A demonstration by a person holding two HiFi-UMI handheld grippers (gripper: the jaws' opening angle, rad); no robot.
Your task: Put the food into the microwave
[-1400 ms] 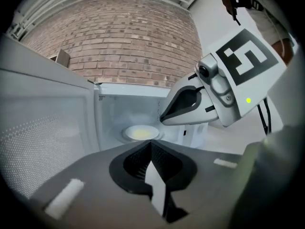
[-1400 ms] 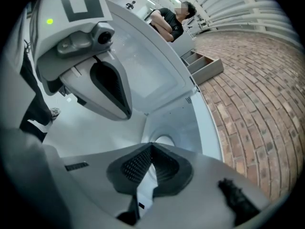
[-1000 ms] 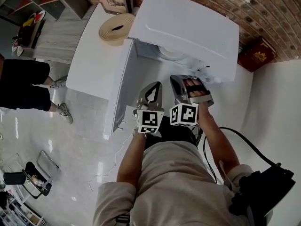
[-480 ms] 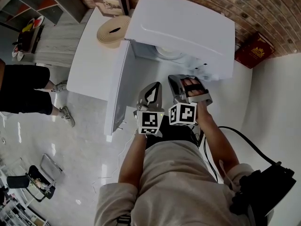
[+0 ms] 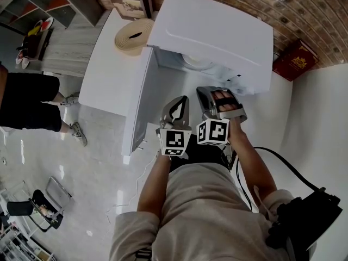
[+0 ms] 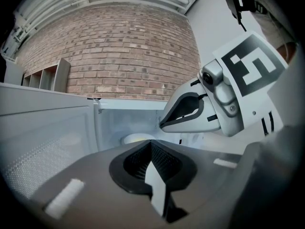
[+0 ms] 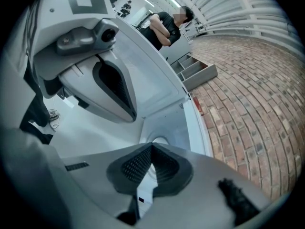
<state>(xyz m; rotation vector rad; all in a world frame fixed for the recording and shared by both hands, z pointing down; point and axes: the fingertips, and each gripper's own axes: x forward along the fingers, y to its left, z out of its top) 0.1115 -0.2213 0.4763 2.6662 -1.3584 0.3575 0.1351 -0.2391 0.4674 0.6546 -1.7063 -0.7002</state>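
The white microwave (image 5: 217,31) stands against the brick wall, its door (image 5: 138,105) swung open to the left. Inside it lies a pale round dish (image 5: 197,62), which the left gripper view shows as a yellowish dish (image 6: 136,138); what is on it I cannot make out. My left gripper (image 5: 176,105) and right gripper (image 5: 209,95) hang side by side just in front of the opening, both pointing into it. Each is shut with nothing between its jaws. In the left gripper view the right gripper (image 6: 190,114) shows at the right.
A tan round ring (image 5: 134,32) and a boxed item (image 5: 129,1) lie on the white counter left of the microwave. A red box (image 5: 296,61) stands at the right. A person (image 5: 27,99) stands at the far left. A black cable (image 5: 283,162) runs by my right arm.
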